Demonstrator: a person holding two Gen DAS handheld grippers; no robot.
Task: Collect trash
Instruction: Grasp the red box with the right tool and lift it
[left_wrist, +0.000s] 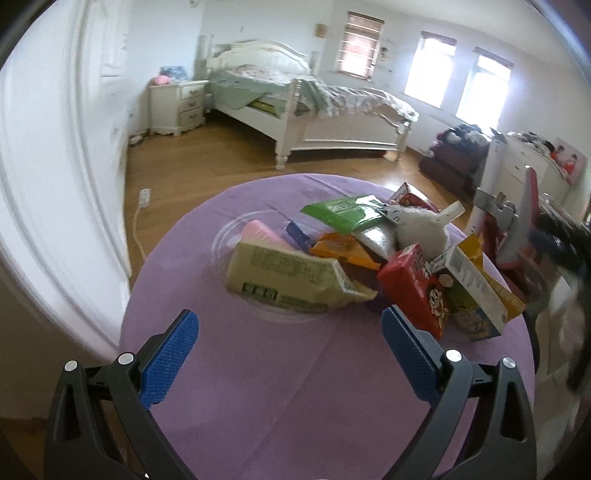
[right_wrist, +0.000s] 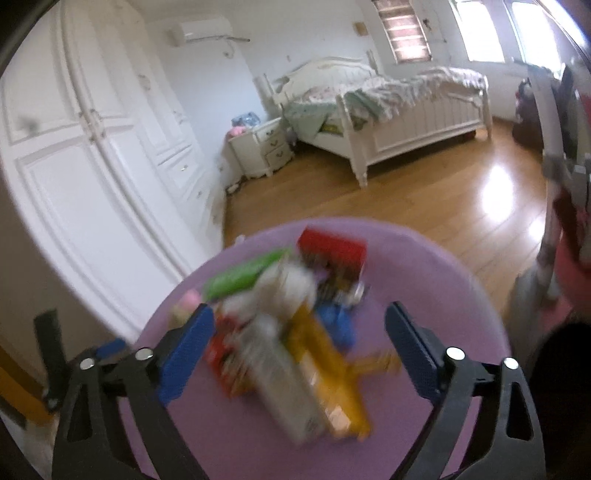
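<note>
Item: trash pile, cartons and wrappers heaped on and around a clear dish at the middle of a round purple-covered table. Step judged in hand: the approach, nothing yet lifted. Left gripper hung tilted down over the near cloth, jaws wide and empty, just short of a yellow-green wrapper. Right gripper pointed down at the heap, jaws spread with nothing pressed; that view was blurred, possibly framing a grey carton. Next move called for choosing one loose piece and closing on it.
</note>
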